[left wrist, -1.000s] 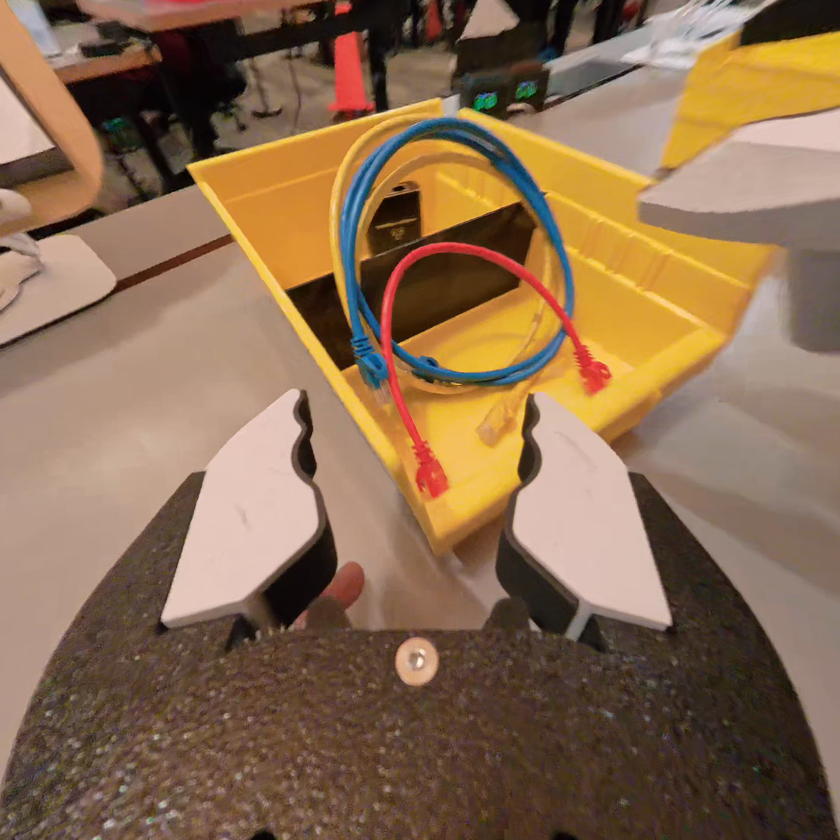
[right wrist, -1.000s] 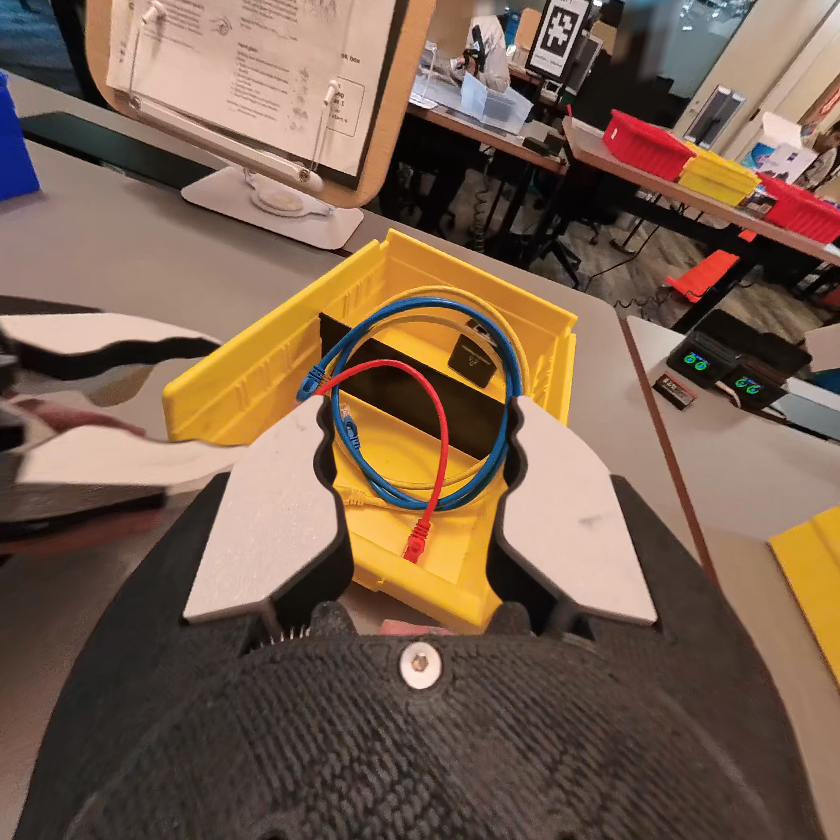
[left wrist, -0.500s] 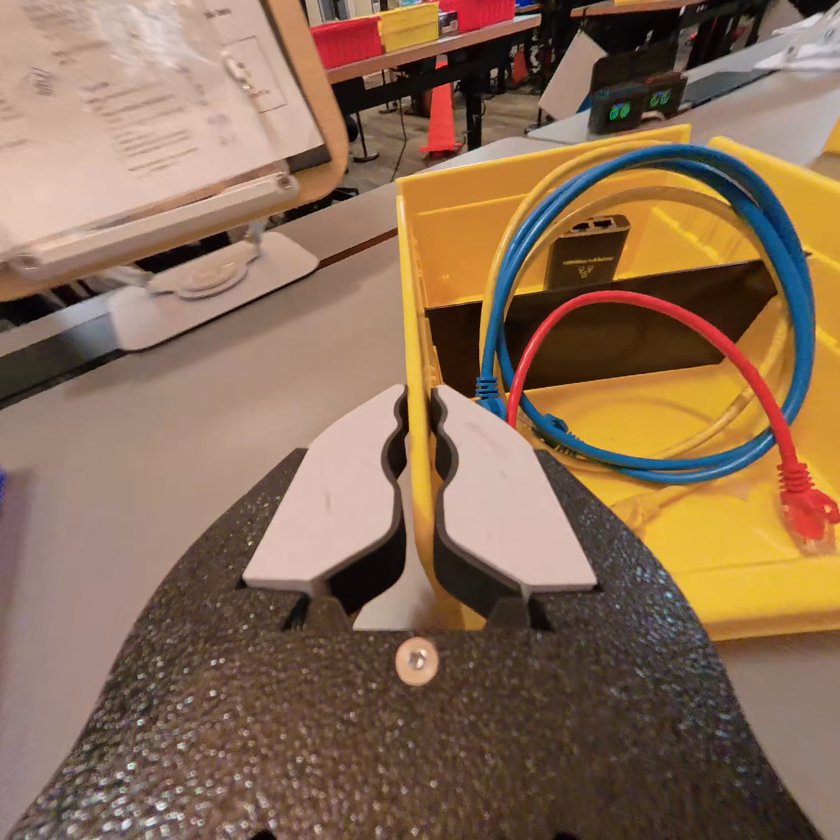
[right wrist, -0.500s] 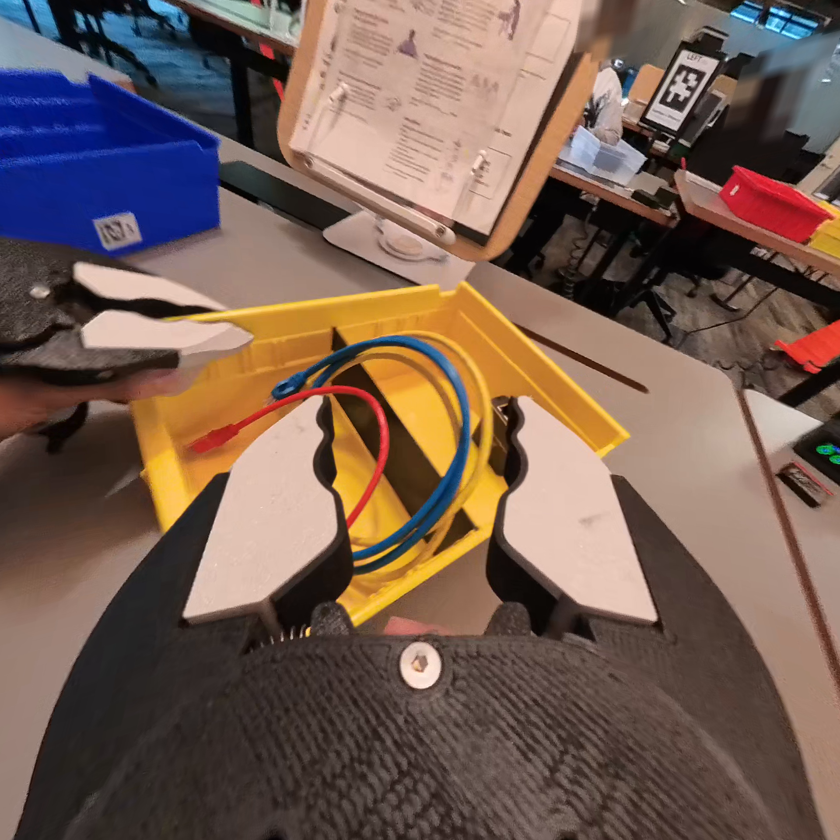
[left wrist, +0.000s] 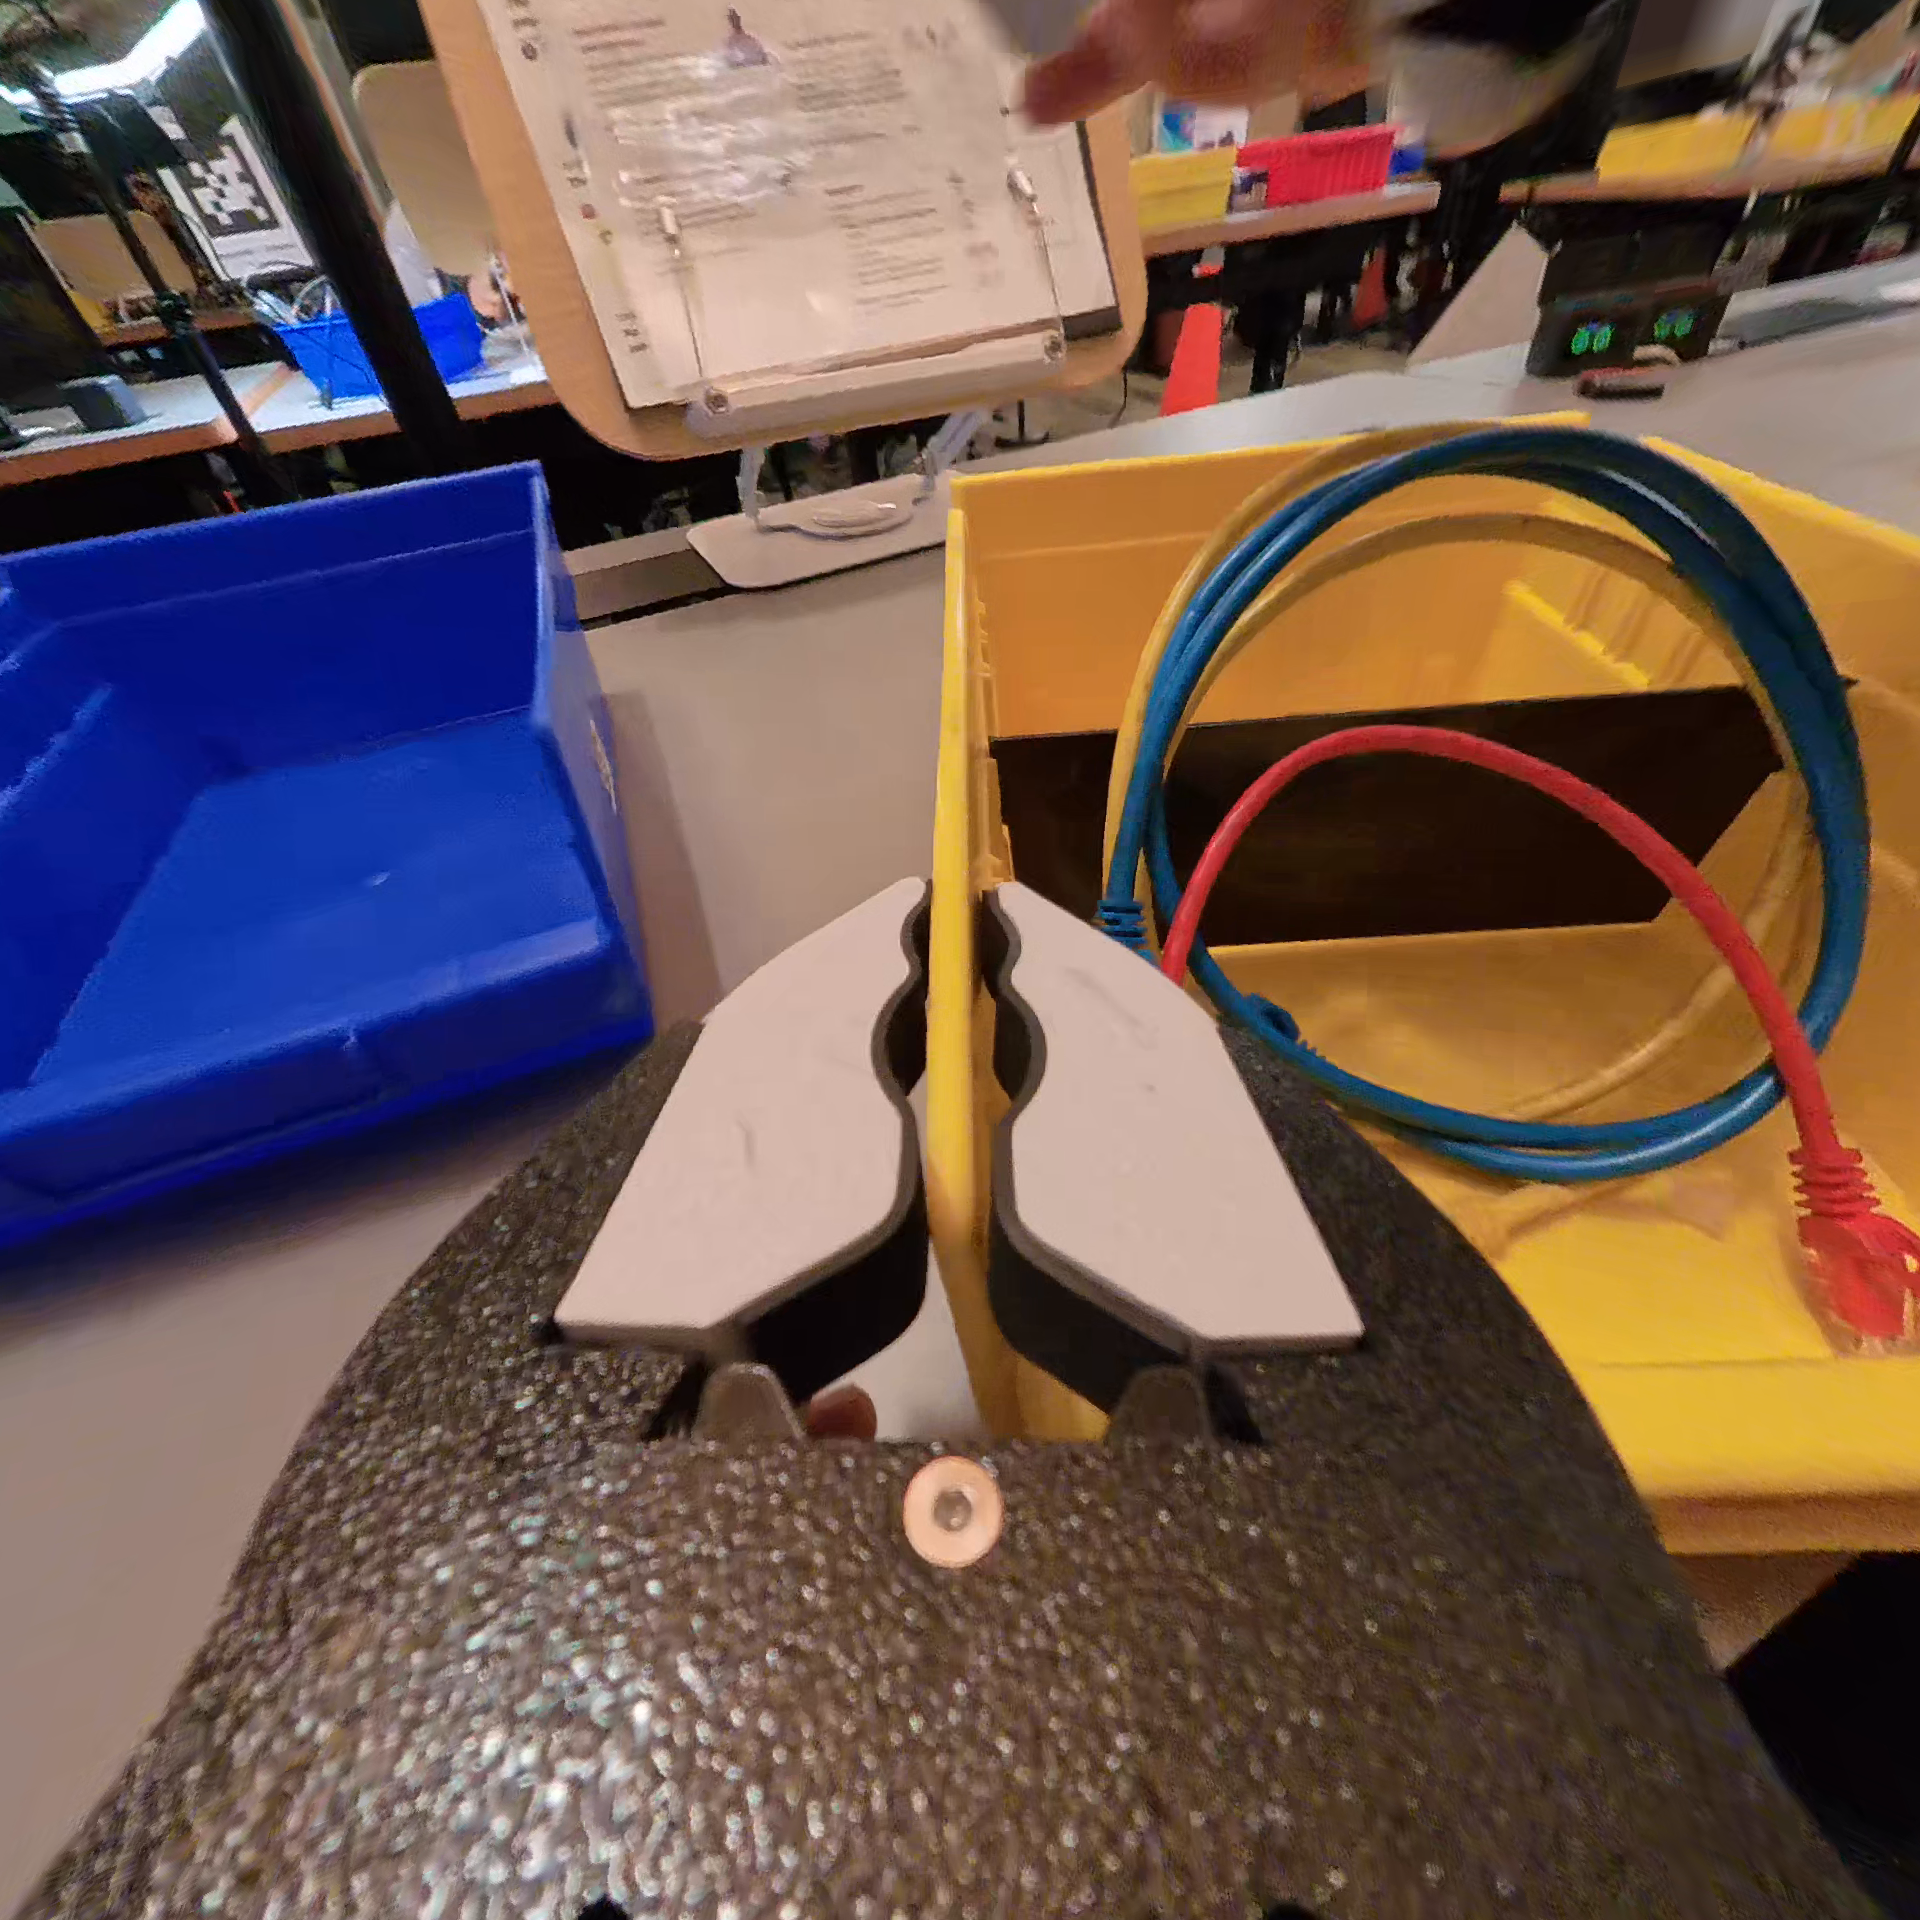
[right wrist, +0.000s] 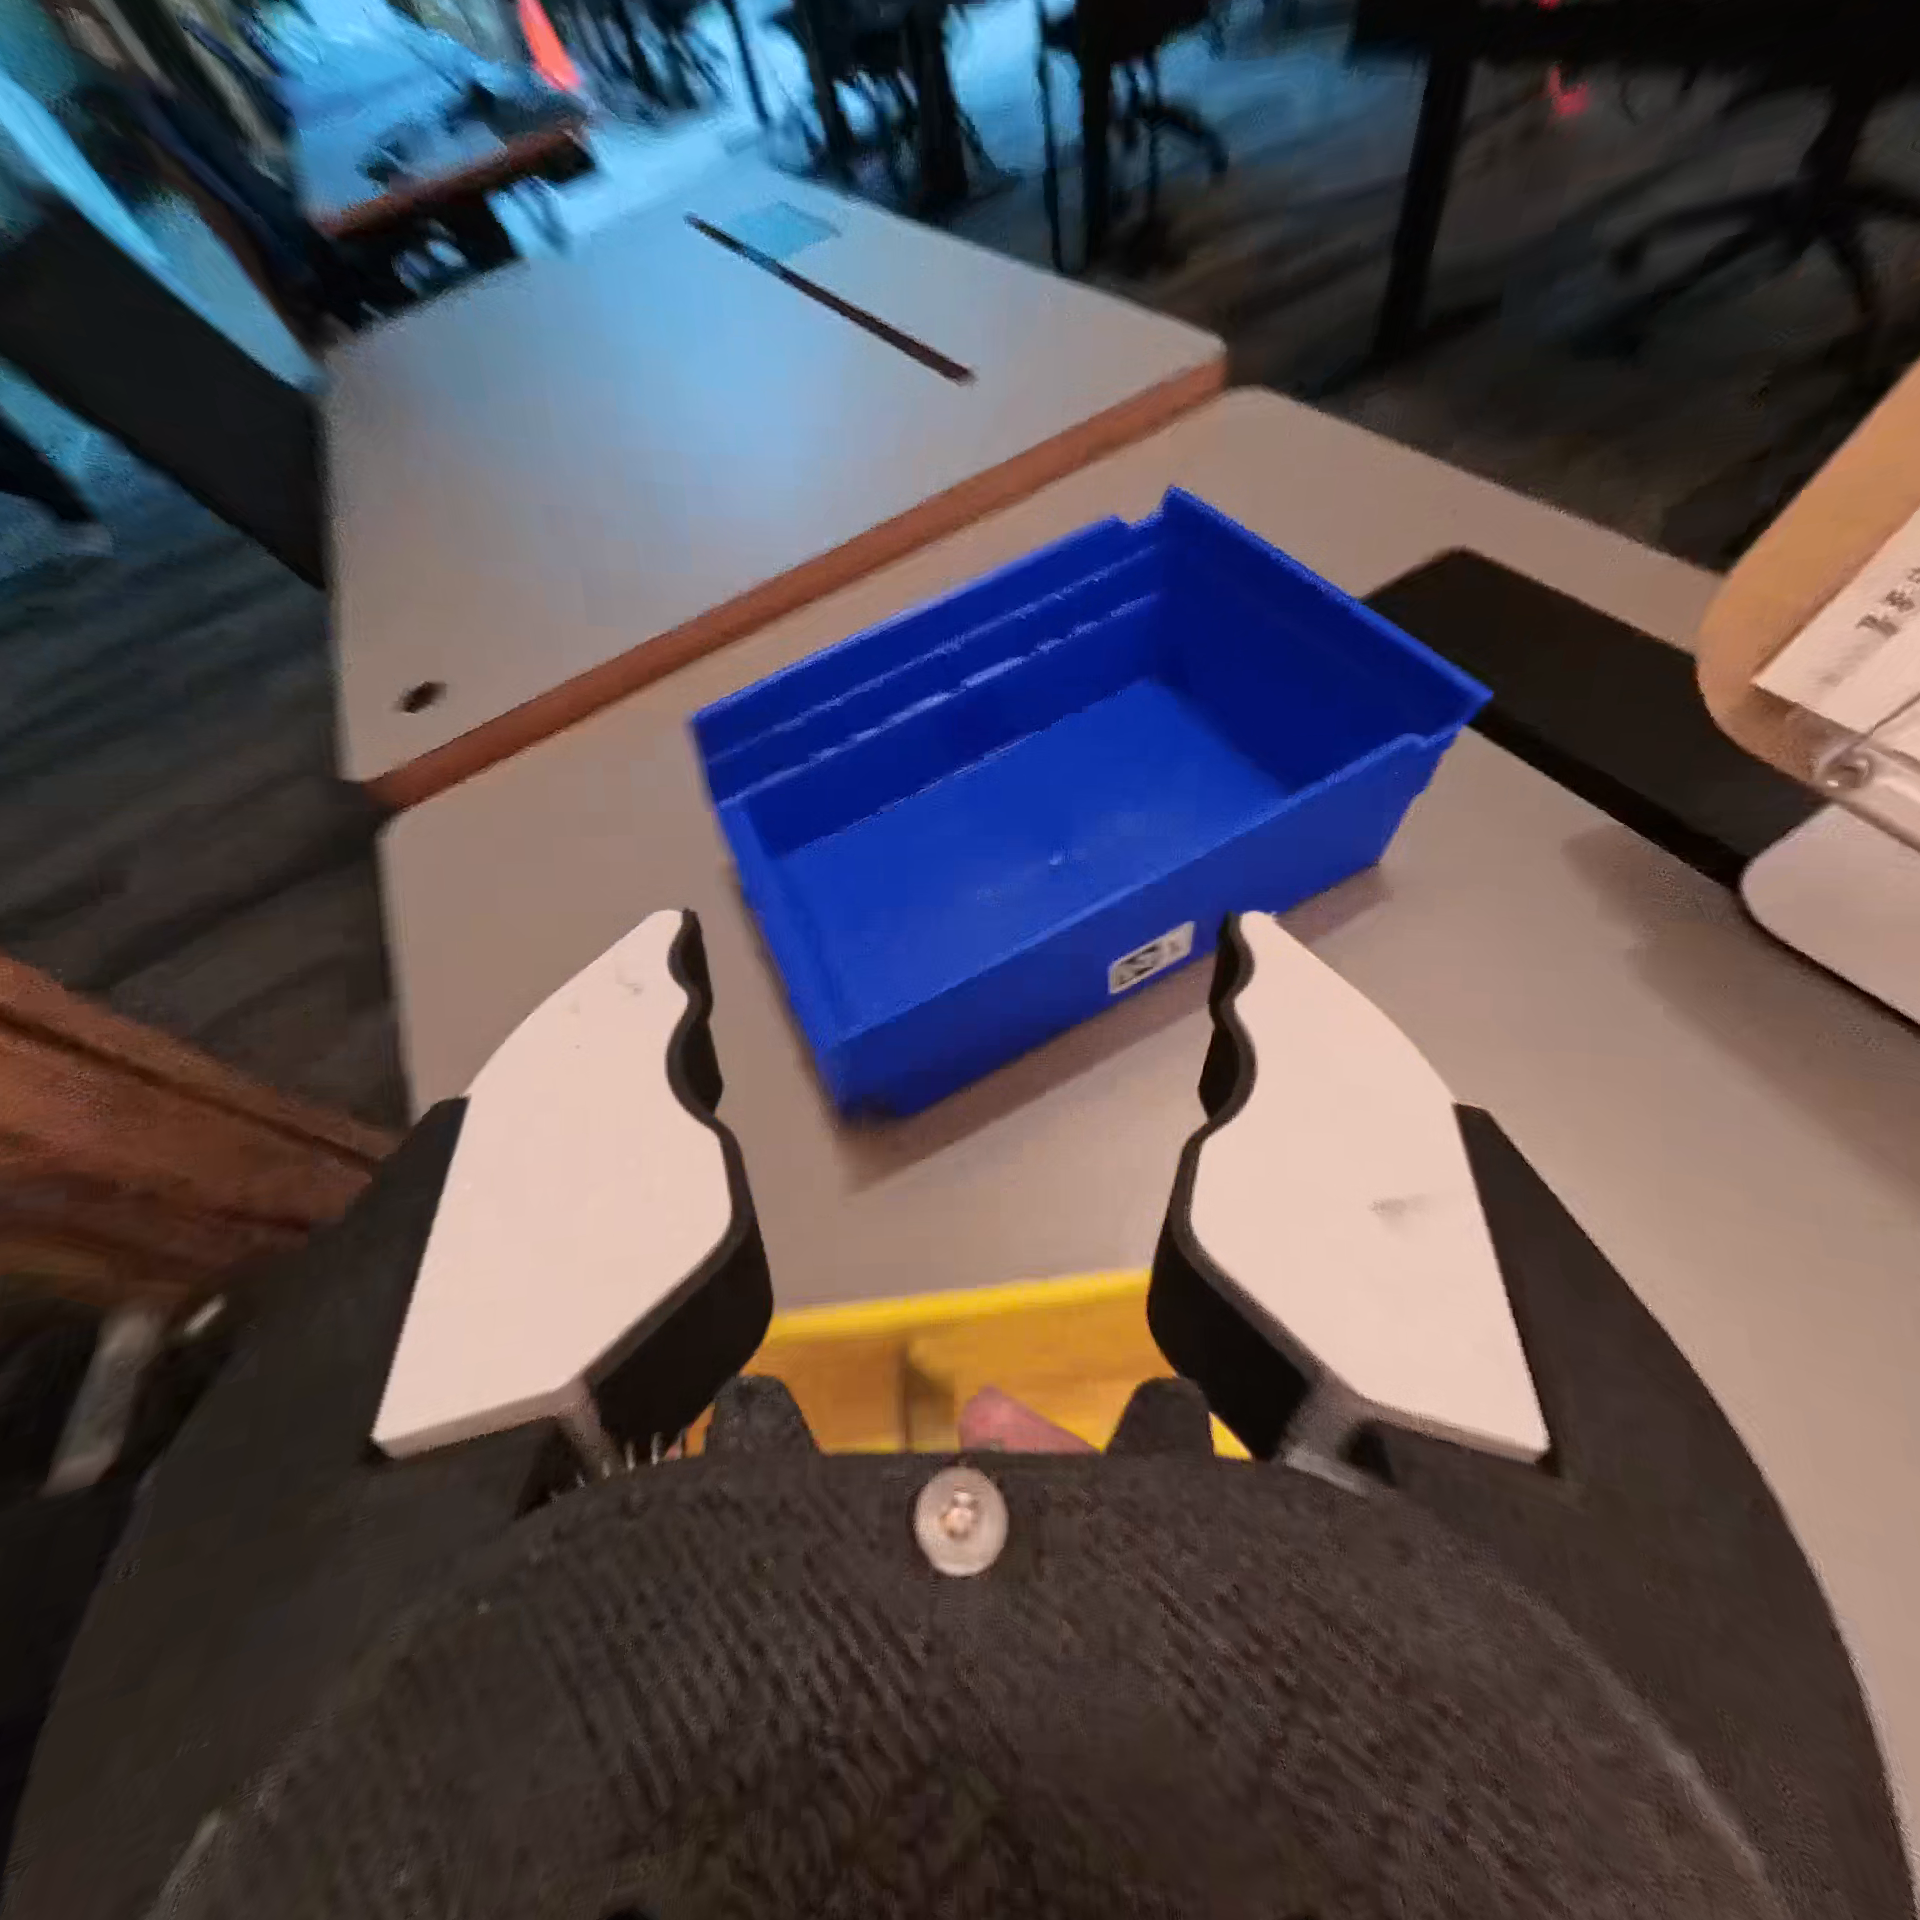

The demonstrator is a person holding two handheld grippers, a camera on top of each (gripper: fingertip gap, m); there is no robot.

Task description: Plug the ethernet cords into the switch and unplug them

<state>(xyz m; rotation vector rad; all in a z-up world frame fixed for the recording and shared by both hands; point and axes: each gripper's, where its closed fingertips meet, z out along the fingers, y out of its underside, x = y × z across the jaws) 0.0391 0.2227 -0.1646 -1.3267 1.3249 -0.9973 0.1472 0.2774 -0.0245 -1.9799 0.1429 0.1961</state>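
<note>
In the left wrist view my left gripper (left wrist: 954,914) is shut on the left wall of the yellow bin (left wrist: 961,727). Inside the bin a blue cord (left wrist: 1818,748), a red cord (left wrist: 1704,914) and a yellow cord (left wrist: 1132,717) are coiled over a black divider (left wrist: 1403,831). The red plug (left wrist: 1860,1268) lies at the bin's front right. The switch does not show in either view now. In the right wrist view my right gripper (right wrist: 961,925) is open and empty above the table, with the yellow bin's edge (right wrist: 966,1309) just under its base.
An empty blue bin (left wrist: 312,862) stands left of the yellow bin; it also shows in the right wrist view (right wrist: 1039,821). A document stand with a sheet (left wrist: 810,208) is behind. A blurred hand (left wrist: 1143,52) passes at the top. A second table (right wrist: 675,416) lies beyond.
My left gripper closed on the yellow bin's left wall and has stayed there. My right gripper, still open, swung left, away from the cords, and now faces the blue bin.
</note>
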